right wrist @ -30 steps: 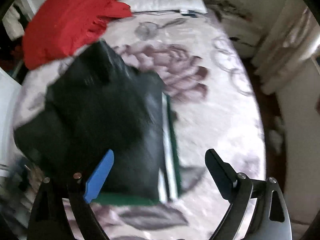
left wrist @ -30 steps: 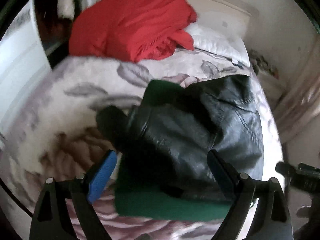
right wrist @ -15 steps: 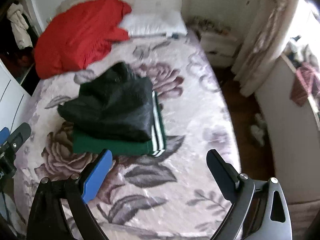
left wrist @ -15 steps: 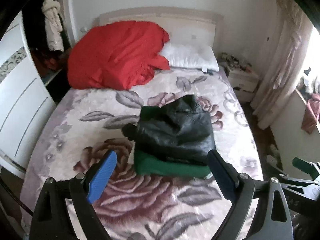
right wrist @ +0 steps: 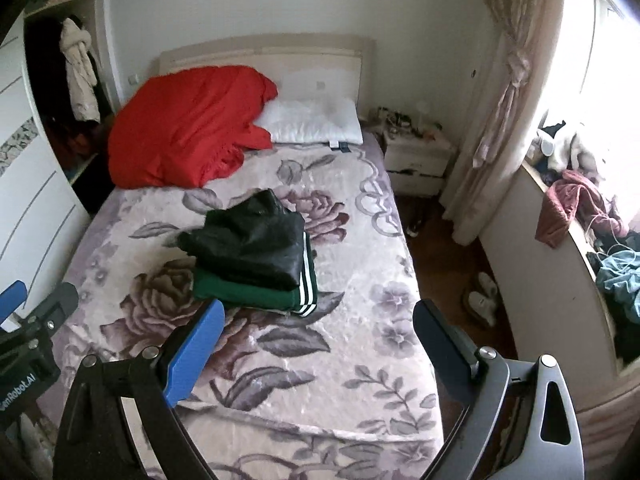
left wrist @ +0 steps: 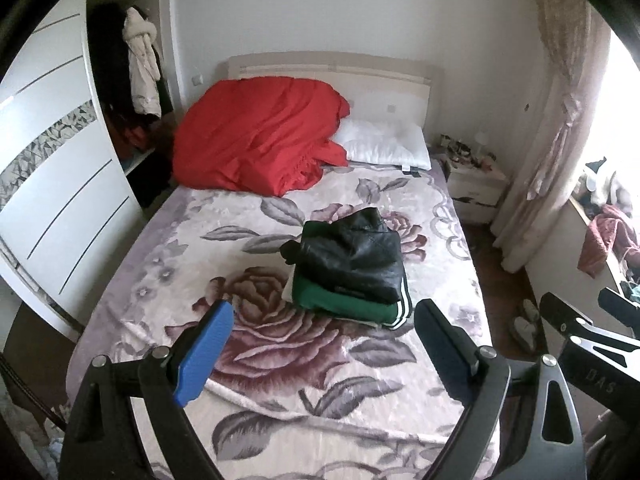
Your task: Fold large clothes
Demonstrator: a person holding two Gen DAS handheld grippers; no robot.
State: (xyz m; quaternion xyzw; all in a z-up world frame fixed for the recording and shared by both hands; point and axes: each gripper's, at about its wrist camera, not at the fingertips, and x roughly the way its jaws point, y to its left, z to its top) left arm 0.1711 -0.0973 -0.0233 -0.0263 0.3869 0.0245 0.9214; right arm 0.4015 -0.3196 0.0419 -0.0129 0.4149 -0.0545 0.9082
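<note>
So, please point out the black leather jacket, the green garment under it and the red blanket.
black leather jacket [left wrist: 352, 254], left wrist view, middle of top panel.
green garment [right wrist: 244, 290], right wrist view, front folded edge.
red blanket [left wrist: 256, 136], left wrist view, centre of heap.

Plain white walls [left wrist: 320, 8] seen | white sliding wardrobe [left wrist: 52, 184] at left | beige curtain [right wrist: 500, 120] tied back | daylight admitted through bright window [right wrist: 592, 52] | white nightstand [left wrist: 476, 184] by bed

Green garment [left wrist: 344, 302] mostly hidden under black jacket [left wrist: 352, 254]; nightstand [left wrist: 474, 178] clutter too small to identify.
</note>
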